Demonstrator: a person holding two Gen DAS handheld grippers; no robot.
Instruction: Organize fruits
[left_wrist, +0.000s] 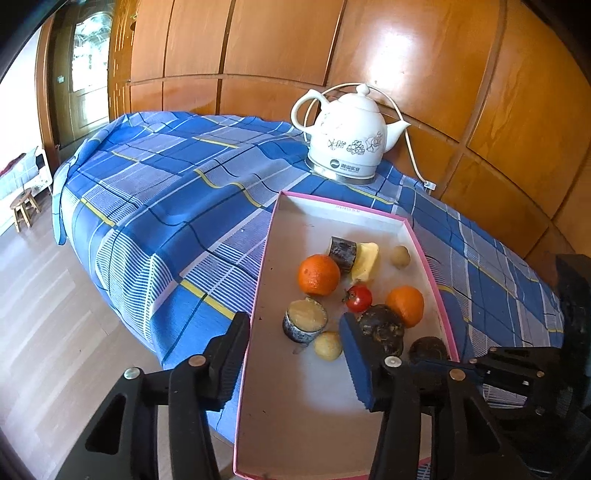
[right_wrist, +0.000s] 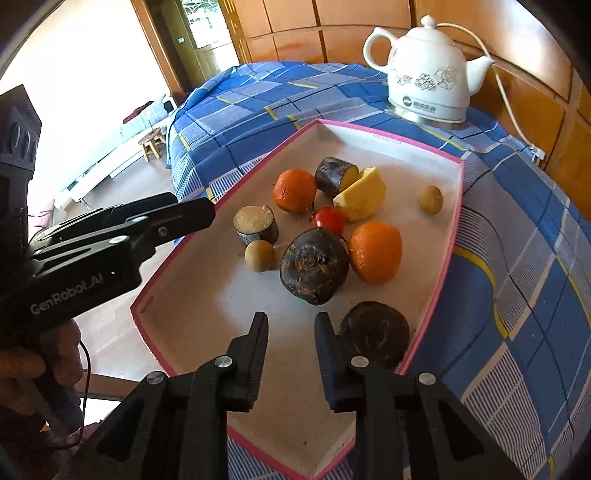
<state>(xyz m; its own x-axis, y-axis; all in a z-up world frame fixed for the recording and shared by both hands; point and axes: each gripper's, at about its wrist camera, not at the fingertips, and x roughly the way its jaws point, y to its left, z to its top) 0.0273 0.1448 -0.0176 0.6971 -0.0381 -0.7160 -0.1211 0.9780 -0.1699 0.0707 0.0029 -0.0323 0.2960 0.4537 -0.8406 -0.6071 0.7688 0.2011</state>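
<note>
wood-panelled wall behind a tabletop (left_wrist: 166, 192) under blue checked cloth; white kettle (left_wrist: 347, 136) at back. pink-rimmed box (right_wrist: 448, 236) holds the fruits: oranges (right_wrist: 375, 251), tomato (right_wrist: 328, 219), dark roots (right_wrist: 314, 271). left gripper (left_wrist: 295, 354) released, straddling the box's left wall. right gripper (right_wrist: 291, 354) clenched on nothing, over the box floor.

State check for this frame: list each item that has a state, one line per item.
Pink-rimmed box: open, no lid, fruit inside.
Kettle: lid on, seated on its base, cord attached.
Left gripper: open, jaws straddling the box's left wall.
Right gripper: narrow gap between its jaws, holding nothing.
Cut dark root piece: upright, cut face up.
</note>
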